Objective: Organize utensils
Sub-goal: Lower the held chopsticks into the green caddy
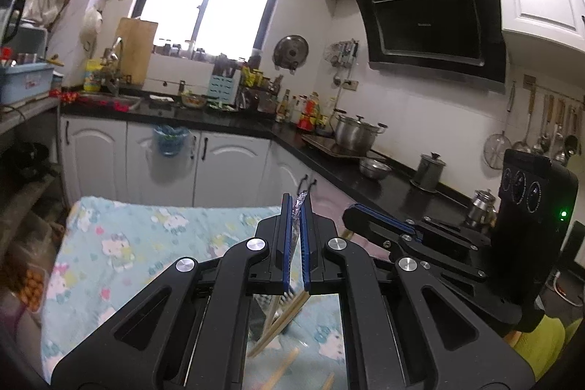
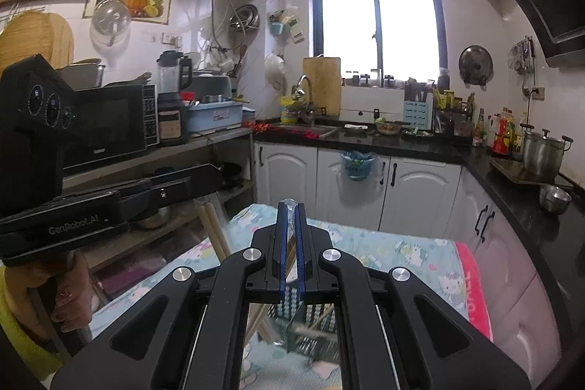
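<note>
My left gripper (image 1: 297, 203) is shut on the crinkled edge of a clear plastic sleeve (image 1: 299, 201). Wooden chopsticks (image 1: 283, 318) hang below its pads. My right gripper (image 2: 291, 205) is shut on a clear plastic sleeve (image 2: 290, 225) too, with chopsticks (image 2: 261, 320) showing underneath. Both are raised above a table under a light blue cartoon cloth (image 1: 120, 236). The left gripper (image 2: 215, 176) appears in the right wrist view with chopsticks in plastic (image 2: 212, 229) hanging from it. The right gripper (image 1: 349, 212) is close beside the left. Whether both hold one package, I cannot tell.
A dark perforated basket (image 2: 307, 313) lies on the cloth below the right gripper. A pink towel (image 2: 471, 280) covers the table's right edge. White cabinets and a black L-shaped counter (image 1: 329, 167) with pots and bottles stand beyond. A shelf with a microwave (image 2: 109, 127) is at left.
</note>
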`<action>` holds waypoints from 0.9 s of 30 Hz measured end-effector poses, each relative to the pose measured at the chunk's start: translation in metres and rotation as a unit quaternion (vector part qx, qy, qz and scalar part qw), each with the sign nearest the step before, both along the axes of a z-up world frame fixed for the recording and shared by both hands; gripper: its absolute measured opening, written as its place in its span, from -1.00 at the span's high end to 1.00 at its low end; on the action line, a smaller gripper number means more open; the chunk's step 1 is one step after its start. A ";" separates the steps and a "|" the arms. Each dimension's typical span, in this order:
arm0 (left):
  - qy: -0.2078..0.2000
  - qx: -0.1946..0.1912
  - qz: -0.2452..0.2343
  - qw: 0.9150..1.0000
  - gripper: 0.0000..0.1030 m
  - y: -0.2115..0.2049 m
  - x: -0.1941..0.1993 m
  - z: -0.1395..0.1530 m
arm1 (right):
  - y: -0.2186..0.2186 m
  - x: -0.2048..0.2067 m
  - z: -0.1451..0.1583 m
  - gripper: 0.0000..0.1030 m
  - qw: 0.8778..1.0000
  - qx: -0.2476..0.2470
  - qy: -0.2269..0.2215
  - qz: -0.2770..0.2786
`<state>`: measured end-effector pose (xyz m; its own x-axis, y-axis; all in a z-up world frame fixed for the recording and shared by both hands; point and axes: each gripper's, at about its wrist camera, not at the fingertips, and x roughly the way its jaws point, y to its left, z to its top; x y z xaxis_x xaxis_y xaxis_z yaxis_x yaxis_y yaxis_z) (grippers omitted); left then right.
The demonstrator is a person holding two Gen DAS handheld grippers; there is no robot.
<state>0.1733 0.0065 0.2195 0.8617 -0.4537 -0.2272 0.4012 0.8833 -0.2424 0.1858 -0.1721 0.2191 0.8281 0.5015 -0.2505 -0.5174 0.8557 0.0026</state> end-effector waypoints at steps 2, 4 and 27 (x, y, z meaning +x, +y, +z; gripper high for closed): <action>-0.002 -0.002 0.007 1.000 0.96 0.003 0.008 0.003 | 0.002 0.011 0.004 0.92 1.000 -0.001 -0.004 -0.007; -0.002 -0.004 0.015 1.000 0.96 0.006 0.018 0.005 | 0.005 0.021 0.006 0.92 1.000 0.001 -0.003 -0.013; 0.034 0.025 0.068 0.997 0.96 0.018 0.077 -0.048 | 0.007 0.075 -0.023 0.91 0.998 -0.018 0.008 -0.055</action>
